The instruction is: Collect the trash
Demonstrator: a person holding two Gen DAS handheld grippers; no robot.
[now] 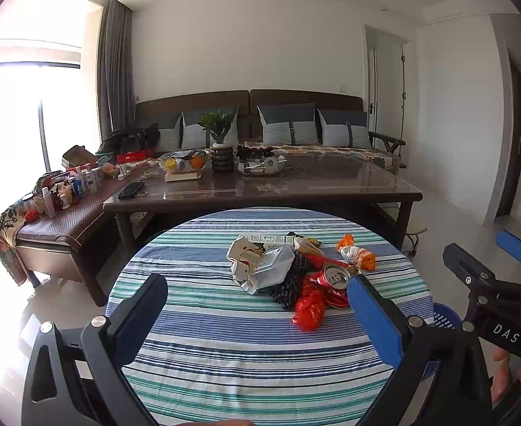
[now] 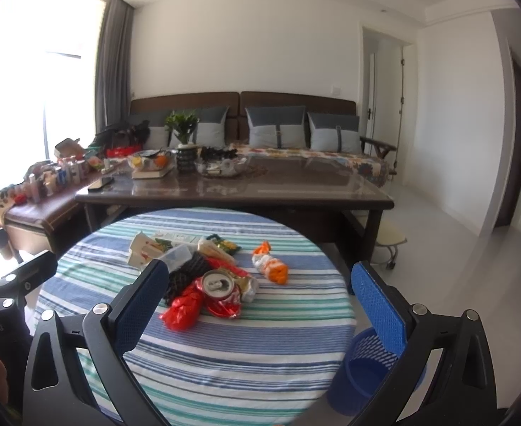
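Observation:
A pile of trash lies on the round striped table (image 1: 225, 355): a crushed red can (image 1: 335, 284), a red plastic bag (image 1: 308, 309), black netting (image 1: 292, 284), a clear plastic container (image 1: 271, 269), a white wrapper (image 1: 242, 252) and an orange-white wrapper (image 1: 358, 254). My left gripper (image 1: 257, 305) is open and empty, held above the table short of the pile. My right gripper (image 2: 257, 301) is open and empty, with the can (image 2: 219, 291), red bag (image 2: 182, 309) and orange wrapper (image 2: 271, 266) ahead of it. A blue bin (image 2: 367, 365) stands on the floor right of the table (image 2: 225, 355).
A dark glass-topped coffee table (image 1: 331, 184) with bowls and a plant stands behind the round table. A sofa (image 1: 296, 131) with cushions lines the far wall. A side bench (image 1: 54, 209) with bottles is at left. The right gripper's body (image 1: 491, 298) shows at right.

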